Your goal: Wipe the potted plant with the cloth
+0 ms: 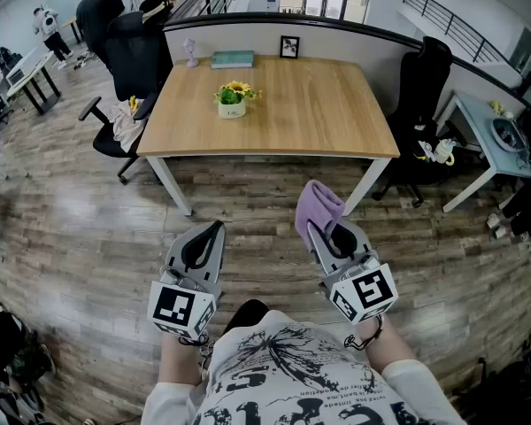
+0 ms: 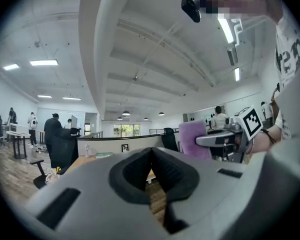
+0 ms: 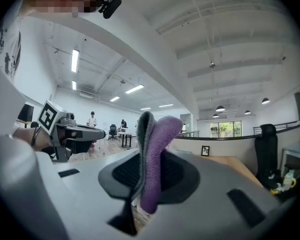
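A small potted plant (image 1: pixel 232 98) with yellow flowers in a white pot stands on the wooden table (image 1: pixel 319 113), far ahead of both grippers. My right gripper (image 1: pixel 321 226) is shut on a purple cloth (image 1: pixel 317 209), which stands folded up between the jaws (image 3: pixel 155 154). My left gripper (image 1: pixel 211 229) is shut and holds nothing; its jaws meet in the left gripper view (image 2: pixel 151 151). Both grippers point level over the wood floor, short of the table's near edge. The cloth and right gripper show at the right of the left gripper view (image 2: pixel 194 139).
A black office chair (image 1: pixel 124 69) with clothes on it stands left of the table, another (image 1: pixel 420 96) at the right. A book (image 1: pixel 233 58), a picture frame (image 1: pixel 288 47) and a small lamp (image 1: pixel 189 53) sit at the table's far edge. A white side table (image 1: pixel 491 144) stands right.
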`<state>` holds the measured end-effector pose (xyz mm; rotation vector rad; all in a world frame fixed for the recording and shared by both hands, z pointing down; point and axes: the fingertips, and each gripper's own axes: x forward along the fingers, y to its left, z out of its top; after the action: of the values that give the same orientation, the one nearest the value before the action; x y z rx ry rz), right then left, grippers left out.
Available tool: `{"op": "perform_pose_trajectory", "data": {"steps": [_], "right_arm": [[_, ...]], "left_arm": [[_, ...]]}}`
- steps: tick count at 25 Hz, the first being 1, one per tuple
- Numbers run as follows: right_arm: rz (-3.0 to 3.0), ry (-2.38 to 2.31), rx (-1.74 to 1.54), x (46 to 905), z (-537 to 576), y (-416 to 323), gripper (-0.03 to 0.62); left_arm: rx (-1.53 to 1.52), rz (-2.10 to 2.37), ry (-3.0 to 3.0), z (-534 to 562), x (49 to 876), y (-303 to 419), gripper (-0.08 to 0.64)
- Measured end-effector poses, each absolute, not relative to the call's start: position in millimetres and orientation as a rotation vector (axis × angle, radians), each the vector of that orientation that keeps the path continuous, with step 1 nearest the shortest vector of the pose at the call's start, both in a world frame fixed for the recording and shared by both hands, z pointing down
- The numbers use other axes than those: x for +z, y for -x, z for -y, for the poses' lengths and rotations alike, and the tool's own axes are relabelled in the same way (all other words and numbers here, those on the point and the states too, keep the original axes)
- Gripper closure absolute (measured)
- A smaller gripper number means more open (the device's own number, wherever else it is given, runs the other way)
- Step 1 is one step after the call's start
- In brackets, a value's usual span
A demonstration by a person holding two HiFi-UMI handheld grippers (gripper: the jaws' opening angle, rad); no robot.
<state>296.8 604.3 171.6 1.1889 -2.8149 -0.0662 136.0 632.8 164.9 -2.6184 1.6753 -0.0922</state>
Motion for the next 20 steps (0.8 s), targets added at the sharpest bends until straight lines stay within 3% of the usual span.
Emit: {"op": "perform_pose_trajectory", "data": {"steps": [20], "right_arm": [[2.794, -1.210, 0.073, 191, -587, -300, 0.518]], "left_arm": [[-0.102, -1.718, 2.673, -618, 180, -130, 0.557]]}}
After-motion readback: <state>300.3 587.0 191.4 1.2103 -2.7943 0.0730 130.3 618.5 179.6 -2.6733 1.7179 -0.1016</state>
